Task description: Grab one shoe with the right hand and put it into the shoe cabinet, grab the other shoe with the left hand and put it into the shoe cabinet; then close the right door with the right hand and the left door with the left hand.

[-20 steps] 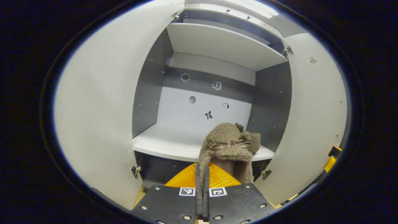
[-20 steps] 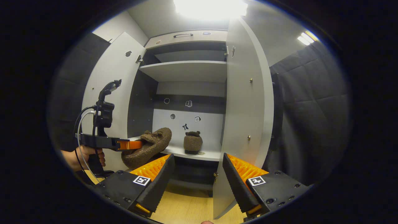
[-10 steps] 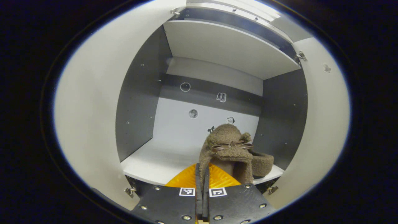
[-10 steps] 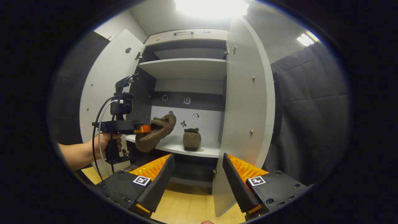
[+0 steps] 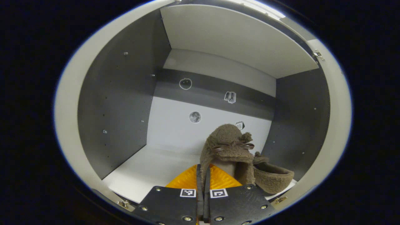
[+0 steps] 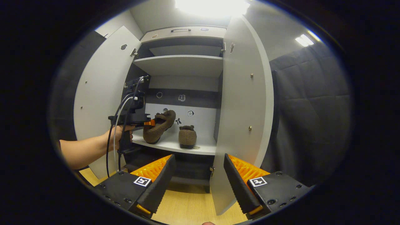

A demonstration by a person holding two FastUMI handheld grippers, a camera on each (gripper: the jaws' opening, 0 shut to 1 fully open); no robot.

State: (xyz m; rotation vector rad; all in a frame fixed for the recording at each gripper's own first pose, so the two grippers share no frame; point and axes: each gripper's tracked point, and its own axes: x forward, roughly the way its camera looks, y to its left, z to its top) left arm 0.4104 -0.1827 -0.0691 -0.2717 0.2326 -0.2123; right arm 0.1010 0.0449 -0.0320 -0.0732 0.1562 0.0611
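Note:
My left gripper (image 5: 203, 175) is shut on the heel rim of a fuzzy brown slipper (image 5: 227, 150) with a bow, held just above the white shelf (image 5: 147, 168) inside the shoe cabinet. In the right gripper view that same left gripper (image 6: 149, 122) holds the slipper (image 6: 158, 127) tilted, toe up, over the shelf (image 6: 175, 146). The other brown slipper (image 6: 187, 137) stands on the shelf to its right, also seen as the second slipper (image 5: 272, 179). My right gripper (image 6: 198, 175) hangs open and empty in front of the cabinet, below the shelf.
Both cabinet doors stand open: the left door (image 6: 100, 93) behind the person's forearm (image 6: 84, 150), the right door (image 6: 247, 109) just ahead of my right gripper. An upper shelf (image 6: 181, 64) spans the cabinet. Wooden floor (image 6: 187, 206) lies below.
My left gripper has carried the slipper forward and up, from in front of the shelf edge to inside the cabinet over the shelf. The right gripper stayed open, almost still.

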